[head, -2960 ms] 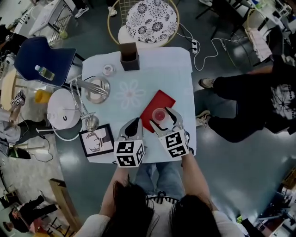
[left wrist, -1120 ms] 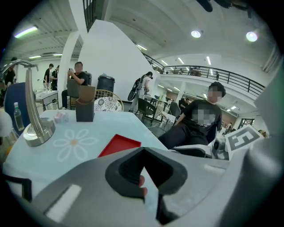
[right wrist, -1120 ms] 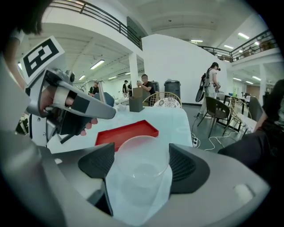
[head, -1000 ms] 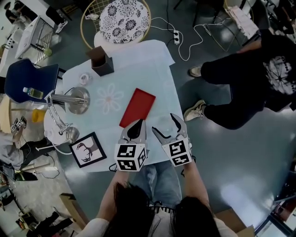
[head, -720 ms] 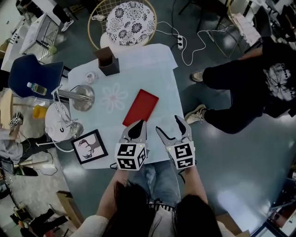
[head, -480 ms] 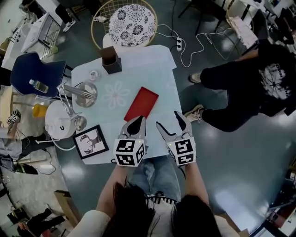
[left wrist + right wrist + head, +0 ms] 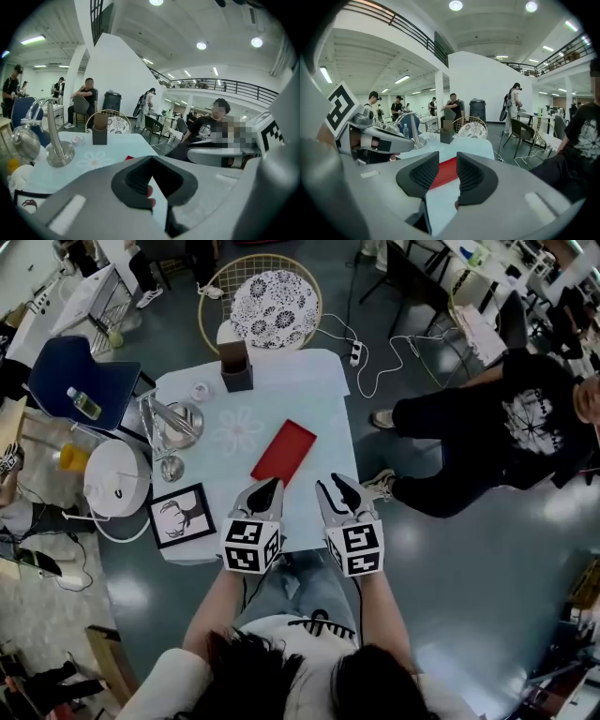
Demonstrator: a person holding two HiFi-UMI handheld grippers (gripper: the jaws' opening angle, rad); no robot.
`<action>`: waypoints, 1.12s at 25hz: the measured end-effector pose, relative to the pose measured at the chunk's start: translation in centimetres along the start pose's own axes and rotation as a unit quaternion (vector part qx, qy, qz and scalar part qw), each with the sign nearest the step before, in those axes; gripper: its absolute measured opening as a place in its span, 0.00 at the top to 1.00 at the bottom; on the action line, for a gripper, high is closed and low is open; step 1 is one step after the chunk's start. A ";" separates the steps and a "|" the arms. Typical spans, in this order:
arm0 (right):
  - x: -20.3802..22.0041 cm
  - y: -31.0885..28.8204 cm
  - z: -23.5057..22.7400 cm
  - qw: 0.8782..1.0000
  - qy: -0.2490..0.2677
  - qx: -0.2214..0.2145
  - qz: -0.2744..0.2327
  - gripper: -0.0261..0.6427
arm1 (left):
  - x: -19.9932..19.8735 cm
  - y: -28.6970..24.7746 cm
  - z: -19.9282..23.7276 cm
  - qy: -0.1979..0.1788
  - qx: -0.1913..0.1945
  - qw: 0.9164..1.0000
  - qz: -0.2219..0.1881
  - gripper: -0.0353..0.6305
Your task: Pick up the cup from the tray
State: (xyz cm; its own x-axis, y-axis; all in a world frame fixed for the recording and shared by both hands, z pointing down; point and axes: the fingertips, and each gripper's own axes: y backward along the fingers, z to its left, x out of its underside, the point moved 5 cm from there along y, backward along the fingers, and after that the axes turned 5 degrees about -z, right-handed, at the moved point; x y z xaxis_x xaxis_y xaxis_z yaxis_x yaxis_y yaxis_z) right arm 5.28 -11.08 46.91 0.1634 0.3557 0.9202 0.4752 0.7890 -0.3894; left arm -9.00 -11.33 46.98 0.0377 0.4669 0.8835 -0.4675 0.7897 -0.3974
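Observation:
The red tray [image 7: 284, 451] lies bare on the pale blue tablecloth [image 7: 319, 399]; no cup shows on it or in either gripper. My left gripper [image 7: 265, 488] is over the table's near edge, just short of the tray, its jaws shut with nothing between them. In the left gripper view the left gripper [image 7: 152, 161] has its pads meeting at the tips. My right gripper [image 7: 334, 488] hovers beside it, right of the tray's near corner. It is open by a narrow gap, and the tray [image 7: 445, 172] shows through the right gripper [image 7: 447, 159].
A brown box [image 7: 235, 367], a small glass [image 7: 200, 390] and a metal lamp [image 7: 173, 423] stand at the table's far left. A framed picture [image 7: 178, 515] lies at the near left. A wicker chair [image 7: 274, 296] is beyond; a seated person [image 7: 487, 427] is right.
The cup that stood on the tray between the right jaws three seconds ago is out of sight. The right jaws have narrowed from wide open. Both grippers sit nearer the table edge.

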 end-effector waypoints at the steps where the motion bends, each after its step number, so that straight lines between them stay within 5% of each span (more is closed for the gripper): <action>1: -0.3 0.4 0.3 1.000 0.004 0.002 -0.002 0.77 | -0.2 0.4 -0.2 -0.004 0.003 1.000 -0.004 0.95; 7: -1.3 2.0 1.9 1.000 0.011 0.016 -0.020 0.92 | -2.3 2.4 -0.7 -0.010 0.003 0.999 -0.047 0.95; 28: -3.2 3.3 5.5 0.999 0.009 0.019 -0.040 0.92 | -2.3 7.4 -0.1 -0.002 -0.016 0.997 -0.073 0.95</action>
State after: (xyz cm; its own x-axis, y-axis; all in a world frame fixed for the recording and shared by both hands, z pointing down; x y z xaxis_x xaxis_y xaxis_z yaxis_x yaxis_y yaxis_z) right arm 1.55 -6.83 42.43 0.1408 0.2814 0.9492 0.4545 0.8334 -0.3145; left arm -12.46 -6.50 41.95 0.0996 0.3452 0.9332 -0.4293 0.8610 -0.2727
